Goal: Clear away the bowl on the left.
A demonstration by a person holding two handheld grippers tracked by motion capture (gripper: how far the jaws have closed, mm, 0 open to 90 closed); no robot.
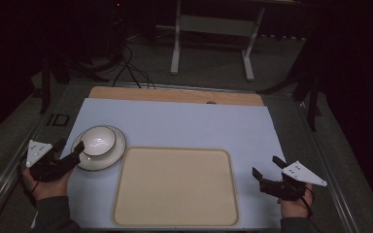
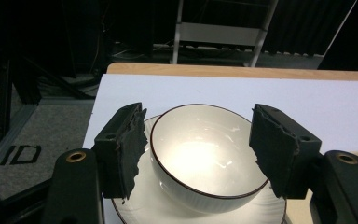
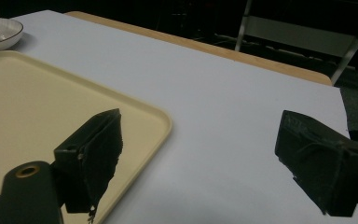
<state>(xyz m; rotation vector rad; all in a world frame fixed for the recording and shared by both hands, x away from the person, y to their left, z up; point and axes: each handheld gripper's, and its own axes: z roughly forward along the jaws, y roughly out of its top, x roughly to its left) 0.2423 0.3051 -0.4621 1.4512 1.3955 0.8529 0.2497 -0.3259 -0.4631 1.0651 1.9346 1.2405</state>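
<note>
High view: white bowl (image 1: 98, 139) with a dark rim sits on a white plate (image 1: 110, 156) at the left of the pale sheet (image 1: 184, 121) covering the table. Left gripper (image 1: 70, 152) is at the plate's left edge, jaws apart. Left gripper view: jaws spread wide, one on each side of the bowl (image 2: 205, 156); cannot tell whether either touches it. Plate (image 2: 168, 207) shows beneath the bowl.

Cream tray (image 1: 176, 187), bare, lies just right of the plate, at the near middle of the sheet. Right gripper (image 1: 267, 174) hovers off the tray's right edge, jaws apart, holding nothing. Right gripper view: one jaw over the tray's corner (image 3: 154, 119), the other over bare sheet. Wooden table edge (image 1: 175, 94) shows beyond the sheet.
</note>
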